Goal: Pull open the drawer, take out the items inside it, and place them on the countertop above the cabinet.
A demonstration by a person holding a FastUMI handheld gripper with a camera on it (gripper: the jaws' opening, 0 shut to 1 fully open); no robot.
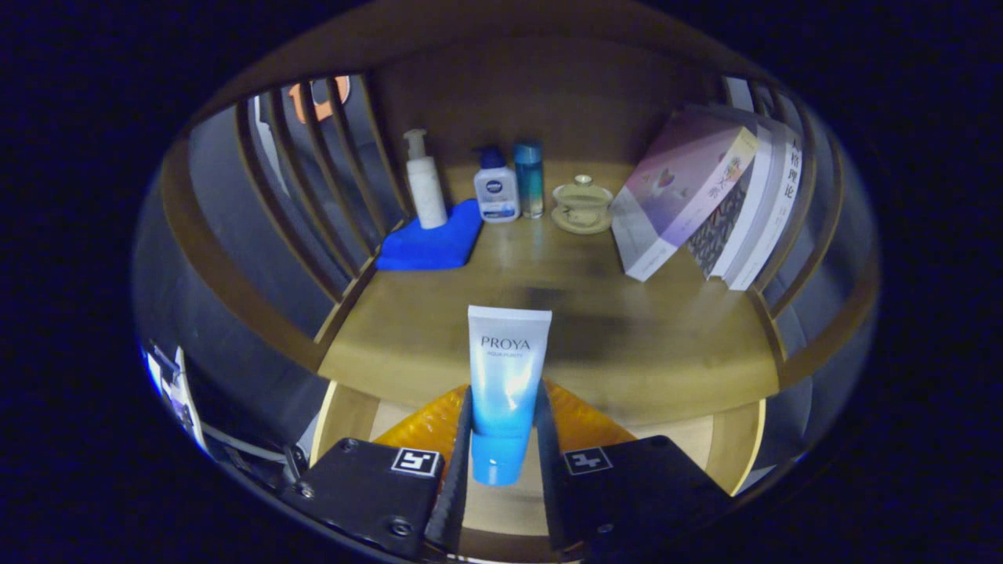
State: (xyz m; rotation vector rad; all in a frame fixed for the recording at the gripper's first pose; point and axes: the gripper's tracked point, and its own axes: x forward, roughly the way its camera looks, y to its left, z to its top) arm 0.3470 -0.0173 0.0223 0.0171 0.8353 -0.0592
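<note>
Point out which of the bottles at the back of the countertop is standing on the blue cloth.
The tall white pump bottle, leftmost in the row, stands on the blue cloth. The short bottle and the teal bottle stand on bare wood.

Tube [505, 392] I hold in the gripper [505, 462] — smooth plastic, glossy, with a soft sheen along its length; both jaws press on its lower part. Worktop [666, 345]: wood, smooth, semi-gloss, carrying blurred reflections. Slats [313, 180] at the sides look like the same wood, matt. Cloth [432, 243] is a soft fabric, matt, slightly fuzzy. Pump bottle [425, 188] on it — plastic, satin finish. Small bottle [496, 192] looks like plastic, glossy label. Blue bottle [530, 178]: translucent, shiny; glass or plastic, I cannot tell. Lidded cup [582, 205] looks glazed ceramic. Books [705, 196] — paper, smooth glossy covers. Orange sheet [427, 427] in the drawer below the jaws looks crinkled and shiny.
</note>
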